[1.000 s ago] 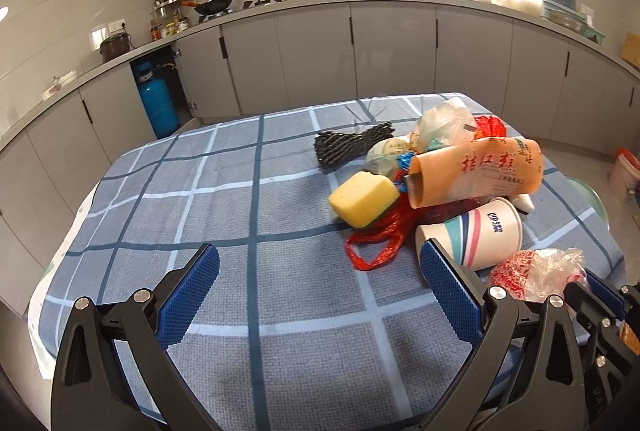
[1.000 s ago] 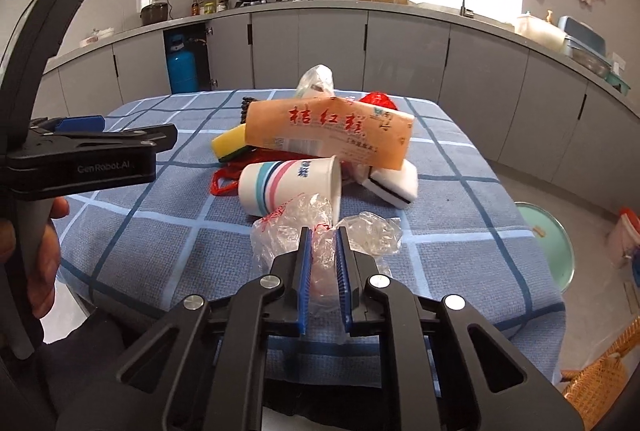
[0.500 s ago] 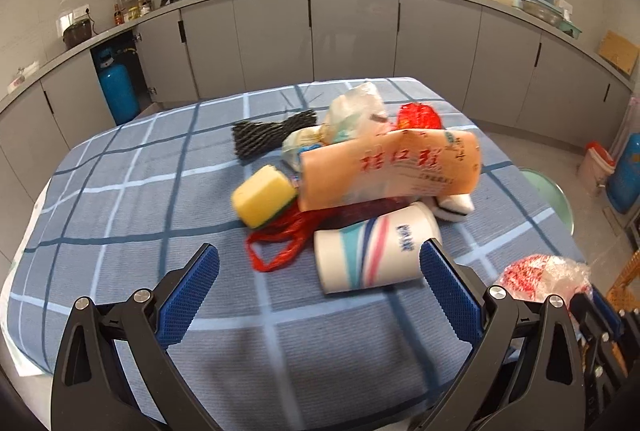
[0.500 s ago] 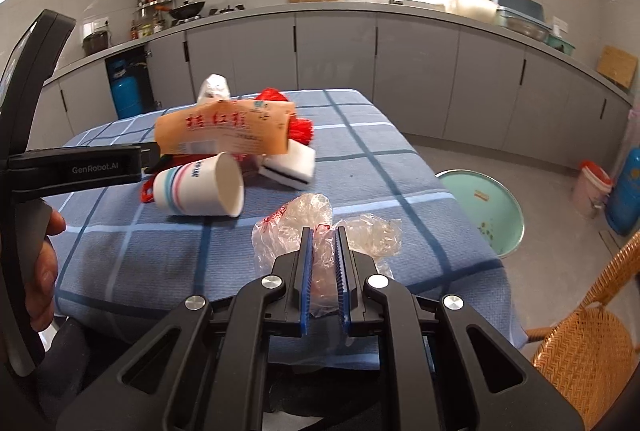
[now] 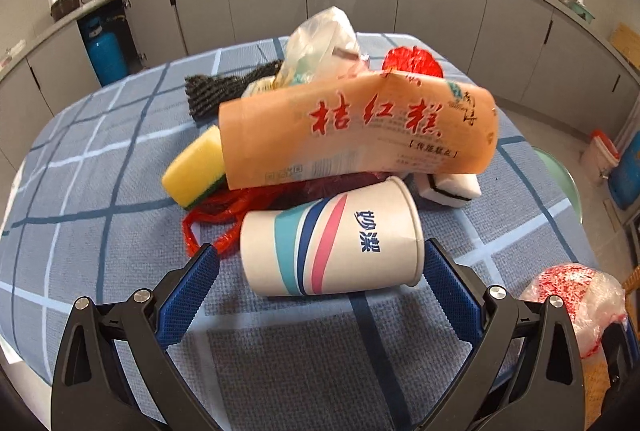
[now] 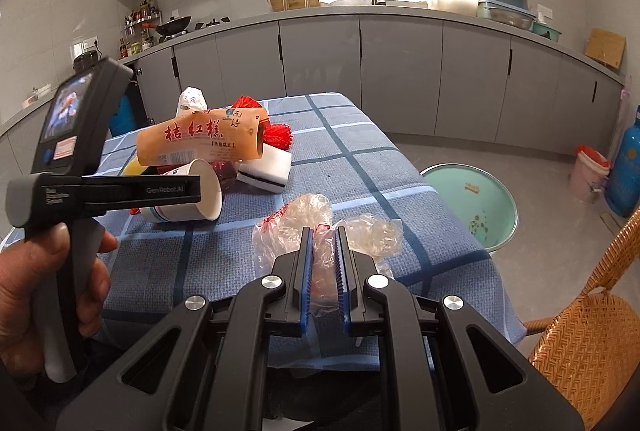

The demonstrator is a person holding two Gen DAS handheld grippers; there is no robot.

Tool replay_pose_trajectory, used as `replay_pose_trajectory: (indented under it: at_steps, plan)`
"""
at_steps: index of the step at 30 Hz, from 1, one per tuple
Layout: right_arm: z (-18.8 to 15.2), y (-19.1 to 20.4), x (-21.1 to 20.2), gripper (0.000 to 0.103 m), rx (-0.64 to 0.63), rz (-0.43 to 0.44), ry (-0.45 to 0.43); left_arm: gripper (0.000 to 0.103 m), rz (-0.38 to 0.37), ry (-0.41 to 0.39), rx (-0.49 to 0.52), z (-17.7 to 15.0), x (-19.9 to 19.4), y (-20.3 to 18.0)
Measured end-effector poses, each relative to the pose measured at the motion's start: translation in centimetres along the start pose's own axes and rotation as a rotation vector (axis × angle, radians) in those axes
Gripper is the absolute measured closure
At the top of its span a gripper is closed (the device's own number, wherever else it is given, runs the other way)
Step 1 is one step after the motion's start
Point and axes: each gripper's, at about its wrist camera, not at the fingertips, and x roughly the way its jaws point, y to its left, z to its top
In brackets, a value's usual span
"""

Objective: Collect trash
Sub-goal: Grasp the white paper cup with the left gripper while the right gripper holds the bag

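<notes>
A white paper cup (image 5: 332, 243) with teal, blue and pink stripes lies on its side on the blue checked tablecloth (image 5: 100, 191). My left gripper (image 5: 320, 263) is open, its blue pads on either side of the cup, not touching. Behind the cup lies a pile: an orange wrapper (image 5: 360, 127), yellow sponge (image 5: 196, 167), red bag (image 5: 216, 215), white sponge (image 5: 452, 187). My right gripper (image 6: 324, 235) is shut on a crumpled clear plastic bag (image 6: 304, 219) with red print, held above the table's near edge. The cup (image 6: 200, 191) shows partly behind the left gripper's body (image 6: 120, 187).
A green basin (image 6: 472, 207) stands on the floor right of the table. A wicker chair (image 6: 588, 343) is at the lower right. A pink bin (image 6: 588, 171) and blue gas cylinder (image 6: 624, 171) stand by the grey cabinets.
My left gripper has moved forward to the paper cup, so its open pads now flank it. My right gripper has swung right with the plastic bag still in it.
</notes>
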Motion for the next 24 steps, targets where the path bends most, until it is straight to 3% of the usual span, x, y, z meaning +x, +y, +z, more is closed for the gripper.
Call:
replay_pose_trajectory:
  at_steps: [7,10,17,20,24]
  plan:
    - [-0.2,-0.1,0.0,0.091,-0.002,0.001,-0.003,0.006,-0.03,0.002,-0.011,-0.3,0.4,0.3]
    - [-0.3,-0.1,-0.1,0.091,-0.003,0.001,-0.006,0.015,-0.05,-0.016,0.008,-0.3,-0.1,0.2]
    - [-0.3,-0.3,-0.3,0.091,0.0,-0.007,-0.017,0.015,-0.061,-0.026,0.062,-1.0,-1.7,-0.6]
    - [-0.2,-0.7,-0.6,0.091,0.009,-0.015,-0.027,0.015,-0.06,-0.067,0.102,-1.3,-3.7,-0.7]
    - [0.0,-1.5,-0.6,0.091,0.028,-0.035,-0.041,0.015,-0.035,-0.185,0.174,-1.0,-6.7,-2.3]
